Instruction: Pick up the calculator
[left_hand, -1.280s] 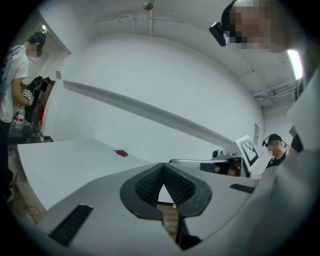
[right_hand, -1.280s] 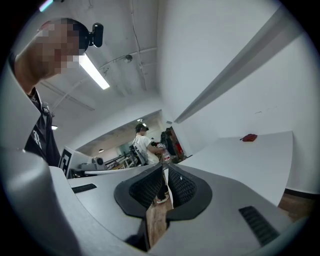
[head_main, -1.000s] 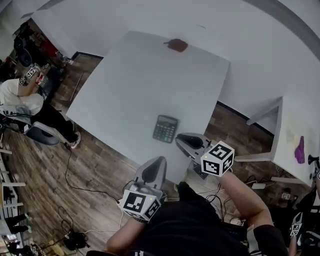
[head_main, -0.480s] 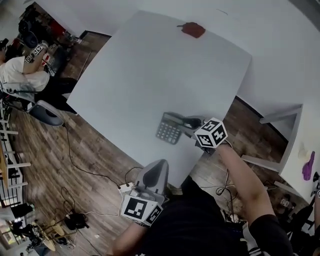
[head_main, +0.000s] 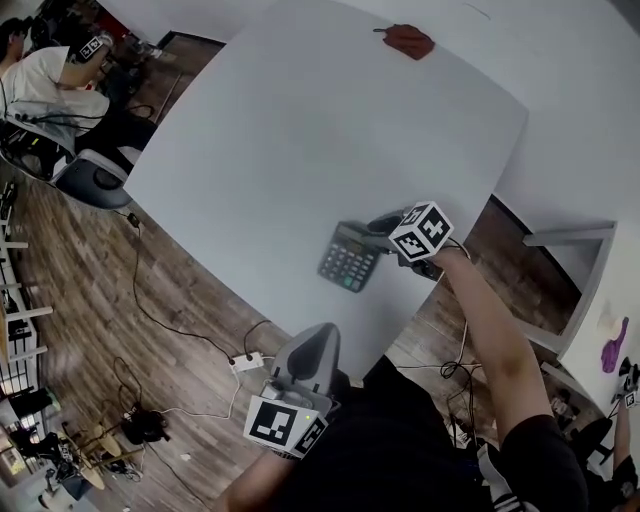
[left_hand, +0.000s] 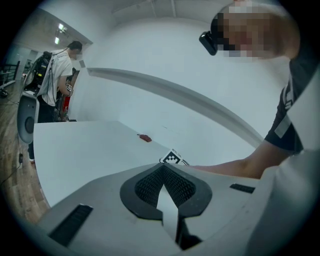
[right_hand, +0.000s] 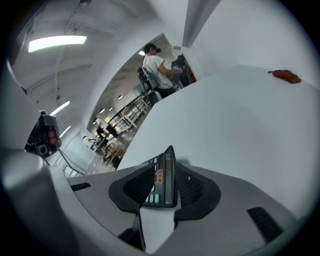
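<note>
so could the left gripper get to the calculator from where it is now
Probably yes: the left gripper hangs shut off the near edge of the table, with nothing between it and the calculator, though the right gripper clamps its far corner.

Recording lab or office, white table (head_main: 300, 130), wood floor (head_main: 80, 300), power strip (head_main: 245, 362), office chair (head_main: 92, 180).
</note>
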